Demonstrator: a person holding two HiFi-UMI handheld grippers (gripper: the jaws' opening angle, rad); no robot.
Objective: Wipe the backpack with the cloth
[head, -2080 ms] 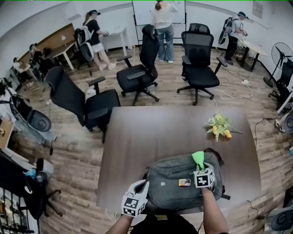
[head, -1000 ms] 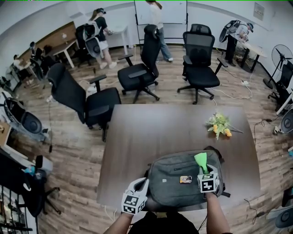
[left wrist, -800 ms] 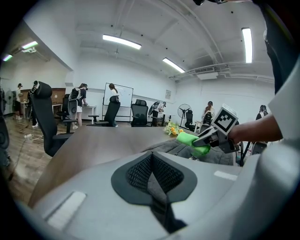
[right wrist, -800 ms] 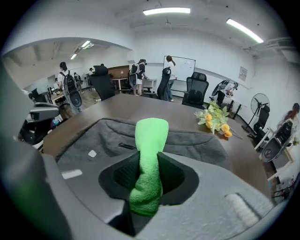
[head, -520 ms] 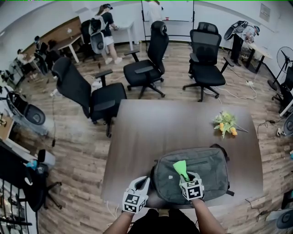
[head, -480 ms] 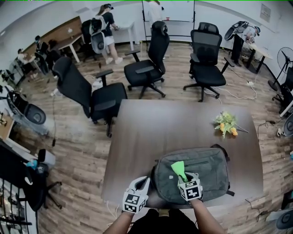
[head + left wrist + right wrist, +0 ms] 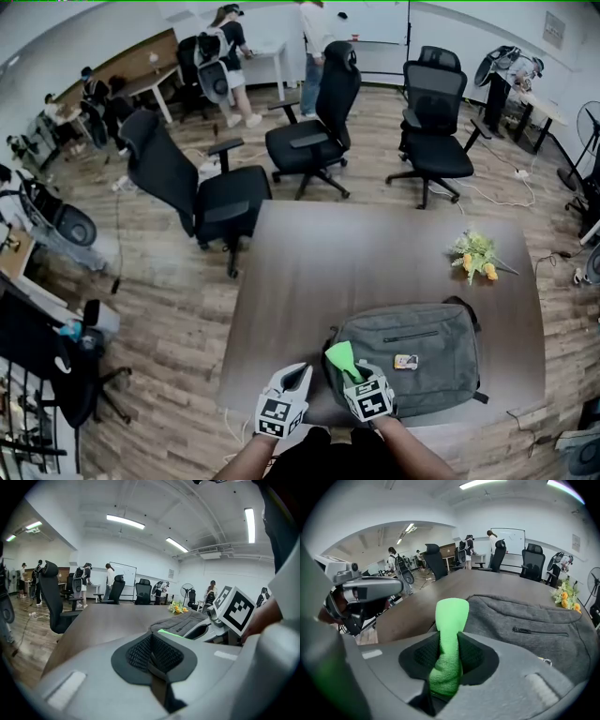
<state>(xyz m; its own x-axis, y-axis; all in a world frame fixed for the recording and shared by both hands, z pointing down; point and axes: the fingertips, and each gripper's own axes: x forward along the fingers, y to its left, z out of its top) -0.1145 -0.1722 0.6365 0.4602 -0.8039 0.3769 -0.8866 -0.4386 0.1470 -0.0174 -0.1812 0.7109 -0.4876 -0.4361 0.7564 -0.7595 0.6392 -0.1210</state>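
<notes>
Brown table (image 7: 375, 253), grey backpack (image 7: 427, 361), green cloth (image 7: 339, 356), black office chairs (image 7: 305, 148), plank floor (image 7: 159, 286)

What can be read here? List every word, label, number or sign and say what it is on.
No text reads clearly.
Small tag on the backpack: too small to read.
Cubes on left gripper and right gripper: square marker patterns only, no words.
Cloth: no print visible.
Whiteboard: nothing legible.

One backpack (image 7: 422, 361), one cloth (image 7: 339, 357), one flower bunch (image 7: 476, 255), seemingly four chairs (image 7: 309, 141) nearby.
</notes>
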